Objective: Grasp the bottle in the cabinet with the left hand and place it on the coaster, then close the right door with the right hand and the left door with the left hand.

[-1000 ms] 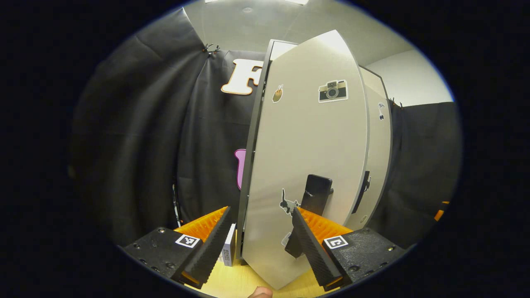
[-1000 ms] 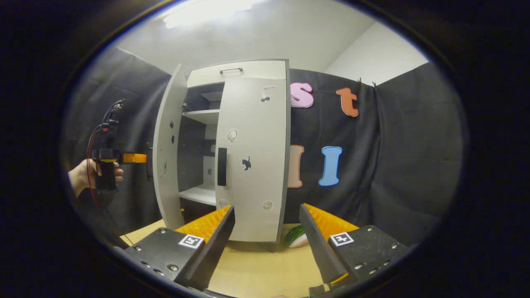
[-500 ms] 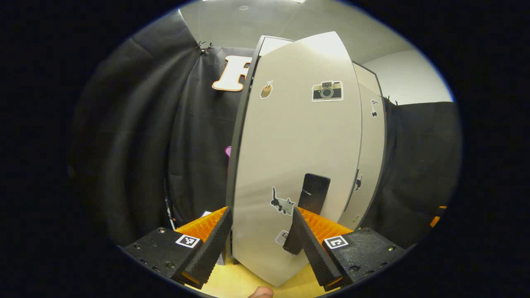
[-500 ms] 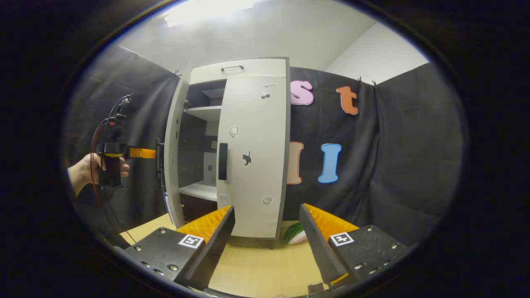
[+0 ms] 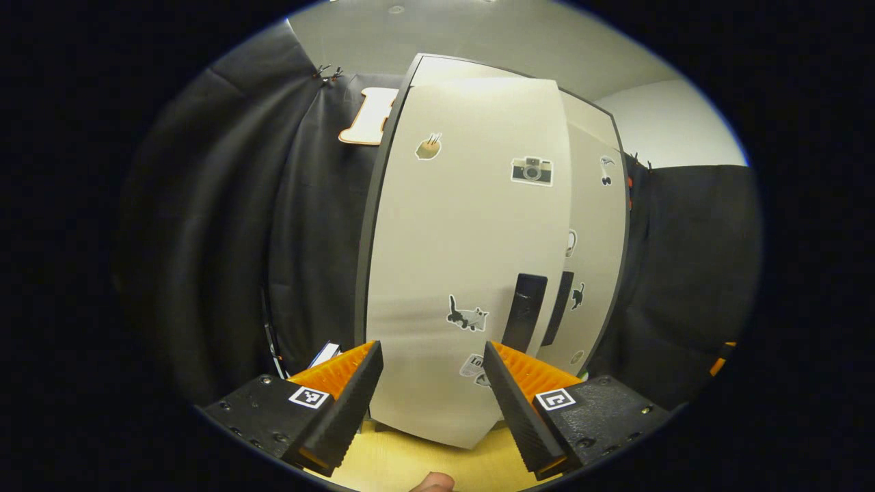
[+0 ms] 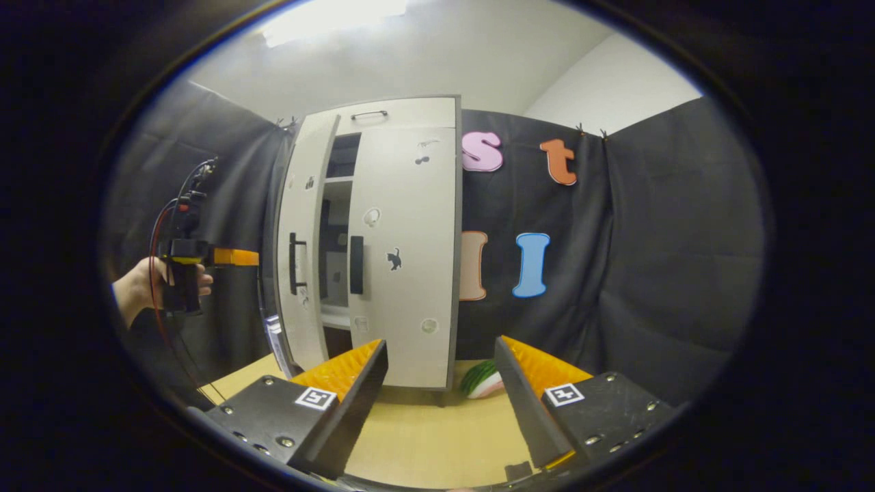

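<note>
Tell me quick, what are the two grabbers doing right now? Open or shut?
Left gripper: open, holding nothing, facing the cabinet's left door.
Right gripper: open, holding nothing, above the wooden table.

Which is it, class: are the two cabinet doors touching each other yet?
Apart. Right gripper view shows a dark gap between left door and right door.

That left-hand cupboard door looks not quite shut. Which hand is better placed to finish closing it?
Left. The left tongs sit right beside the ajar white left door; the right tongs hang farther back over the table.
</note>
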A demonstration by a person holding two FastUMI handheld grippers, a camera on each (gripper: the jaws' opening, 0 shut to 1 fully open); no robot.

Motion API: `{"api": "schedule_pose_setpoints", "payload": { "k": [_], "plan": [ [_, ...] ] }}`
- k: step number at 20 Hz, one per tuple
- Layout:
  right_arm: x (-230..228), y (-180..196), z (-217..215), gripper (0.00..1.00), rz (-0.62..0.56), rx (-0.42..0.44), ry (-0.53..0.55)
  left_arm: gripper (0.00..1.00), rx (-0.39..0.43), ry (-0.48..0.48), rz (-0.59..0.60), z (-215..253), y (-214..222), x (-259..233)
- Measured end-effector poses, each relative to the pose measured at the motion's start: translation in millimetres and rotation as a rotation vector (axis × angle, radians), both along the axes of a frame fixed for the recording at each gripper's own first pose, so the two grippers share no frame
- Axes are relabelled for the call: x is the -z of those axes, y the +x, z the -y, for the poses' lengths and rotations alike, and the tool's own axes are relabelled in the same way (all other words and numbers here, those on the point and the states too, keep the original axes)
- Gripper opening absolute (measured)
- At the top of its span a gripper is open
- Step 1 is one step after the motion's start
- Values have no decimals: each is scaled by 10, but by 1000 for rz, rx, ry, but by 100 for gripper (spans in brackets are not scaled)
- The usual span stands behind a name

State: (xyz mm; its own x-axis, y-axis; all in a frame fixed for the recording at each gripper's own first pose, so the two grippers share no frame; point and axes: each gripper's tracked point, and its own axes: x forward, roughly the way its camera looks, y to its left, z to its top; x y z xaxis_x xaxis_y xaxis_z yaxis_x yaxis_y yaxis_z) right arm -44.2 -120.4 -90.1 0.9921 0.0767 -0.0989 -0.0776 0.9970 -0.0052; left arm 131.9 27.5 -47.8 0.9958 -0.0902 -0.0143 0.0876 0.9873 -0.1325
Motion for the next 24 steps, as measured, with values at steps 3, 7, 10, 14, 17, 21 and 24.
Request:
{"api": "schedule_pose_setpoints", "payload": {
  "k": [3, 7, 10, 14, 17, 21, 24],
  "plan": [
    [-59, -85, -23, 95, 5, -11, 9, 94, -14, 21, 4, 48, -169, -12],
    [-225, -166, -120, 95, 29, -39, 14, 95, -56, 57, 11, 84, -470, -48],
    [-388, -165, -212, 95, 58, -57, 13, 96, -93, 112, 38, 164, -712, -162],
    [-652, -73, -335, 95, 99, -46, 3, 96, -166, 170, 104, 228, -1022, -416],
    [-826, 26, -562, 95, 128, -70, 37, 96, -153, 216, 127, 379, -1190, -579],
    [-914, 140, -779, 95, 147, -73, 51, 95, -167, 229, 101, 494, -1320, -600],
    [-907, 171, -979, 95, 154, -96, 60, 95, -152, 204, 92, 592, -1415, -533]
  ]
}}
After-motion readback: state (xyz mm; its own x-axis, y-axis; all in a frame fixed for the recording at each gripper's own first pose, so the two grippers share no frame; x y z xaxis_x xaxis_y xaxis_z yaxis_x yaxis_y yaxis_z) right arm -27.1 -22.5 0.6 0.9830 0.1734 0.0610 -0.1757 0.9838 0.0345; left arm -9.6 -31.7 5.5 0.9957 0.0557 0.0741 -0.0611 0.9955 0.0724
